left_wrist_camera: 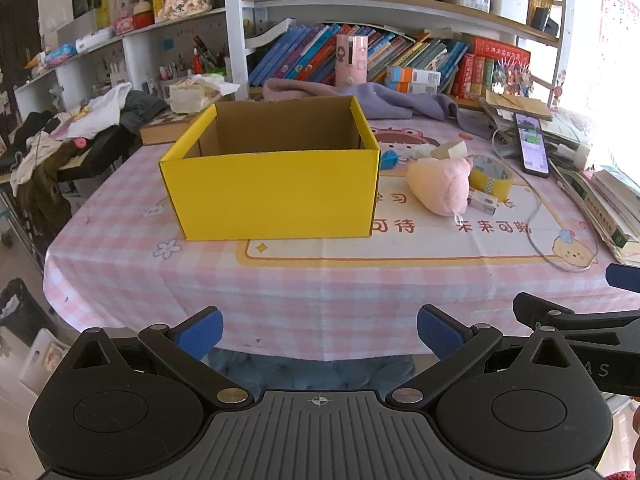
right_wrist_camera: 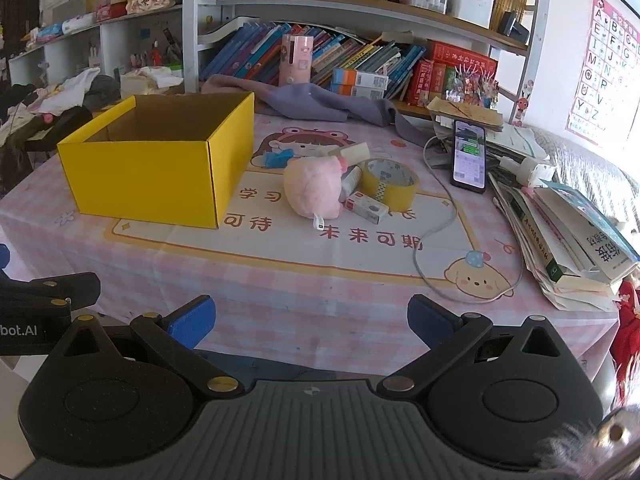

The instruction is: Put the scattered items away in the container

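On the left we see the yellow box (left_wrist_camera: 272,184) standing open-topped on the pink checked tablecloth (left_wrist_camera: 320,280), straight ahead of our left gripper (left_wrist_camera: 319,334), whose jaws are spread wide with nothing between them. To the right of the box lies the cluster still to be tidied: the pink plush toy (right_wrist_camera: 314,192), a small white carton (right_wrist_camera: 366,208) just beside it, and a roll of yellow tape (right_wrist_camera: 390,184) lying flat behind. Our right gripper (right_wrist_camera: 311,320), likewise spread and empty, points almost directly at this cluster, so we judge it the nearer one for the first pick. The right view shows the carton's long axis running slantwise, near end to the right; the left view largely hides it behind the toy.
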The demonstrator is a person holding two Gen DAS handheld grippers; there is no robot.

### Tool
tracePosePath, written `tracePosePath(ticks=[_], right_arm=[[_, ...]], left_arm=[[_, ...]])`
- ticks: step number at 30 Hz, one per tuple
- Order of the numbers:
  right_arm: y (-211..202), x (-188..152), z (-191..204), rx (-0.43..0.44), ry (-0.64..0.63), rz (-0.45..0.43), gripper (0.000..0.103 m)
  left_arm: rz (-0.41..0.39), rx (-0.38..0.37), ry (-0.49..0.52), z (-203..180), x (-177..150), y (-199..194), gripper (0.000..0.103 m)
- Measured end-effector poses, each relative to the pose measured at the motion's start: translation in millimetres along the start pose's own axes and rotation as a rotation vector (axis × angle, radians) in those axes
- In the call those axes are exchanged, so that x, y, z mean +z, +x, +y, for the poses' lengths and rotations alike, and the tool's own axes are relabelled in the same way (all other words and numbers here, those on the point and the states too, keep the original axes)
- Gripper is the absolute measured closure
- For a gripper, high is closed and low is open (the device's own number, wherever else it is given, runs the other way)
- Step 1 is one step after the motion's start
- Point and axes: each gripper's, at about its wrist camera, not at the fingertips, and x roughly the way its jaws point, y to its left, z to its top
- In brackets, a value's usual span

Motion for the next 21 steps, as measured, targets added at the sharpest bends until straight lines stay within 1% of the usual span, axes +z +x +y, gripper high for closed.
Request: tracePosePath(ticks=[21], right_arm=[[-4.2, -2.5, -0.9, -0.004, 0.005, -0.001, 0.0]], left_arm=[[0.011, -0.012, 0.025, 0.8, -6.4, -3.5, 0.0]])
